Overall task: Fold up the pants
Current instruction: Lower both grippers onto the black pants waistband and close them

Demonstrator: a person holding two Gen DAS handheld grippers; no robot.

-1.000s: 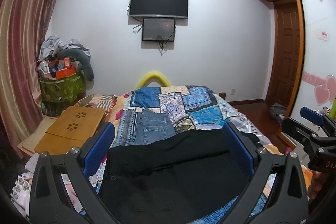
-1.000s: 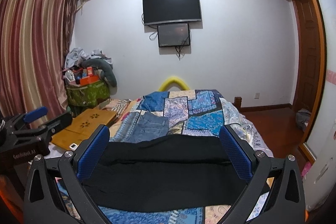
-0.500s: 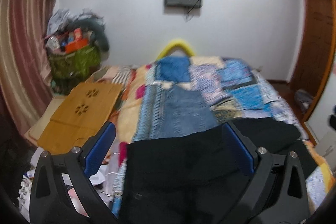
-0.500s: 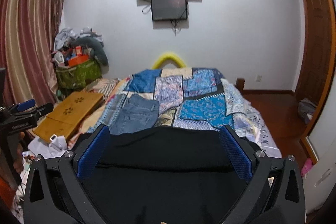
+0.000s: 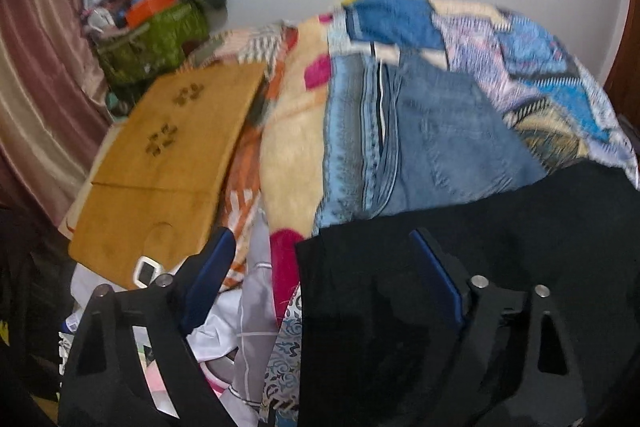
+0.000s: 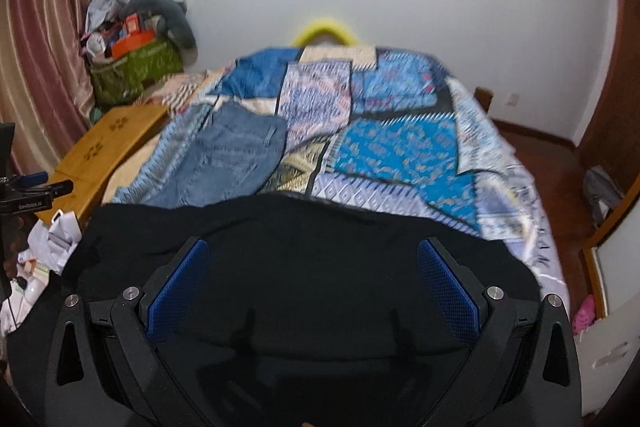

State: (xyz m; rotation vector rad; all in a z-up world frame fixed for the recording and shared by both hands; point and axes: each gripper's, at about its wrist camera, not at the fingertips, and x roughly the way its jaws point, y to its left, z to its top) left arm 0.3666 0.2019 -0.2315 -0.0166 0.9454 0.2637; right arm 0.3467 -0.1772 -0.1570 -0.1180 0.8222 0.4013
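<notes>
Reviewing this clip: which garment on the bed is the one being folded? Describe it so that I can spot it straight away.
Start from the bed's patchwork quilt. At its near edge, right under both grippers, lie the black pants, spread flat across the width of the bed. The folded blue jeans just beyond them are denim; the target is plain black and nearest the cameras.

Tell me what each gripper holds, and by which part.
Nothing is held: the left gripper, jaws closing, and the open right gripper hang above the black pants.
</notes>
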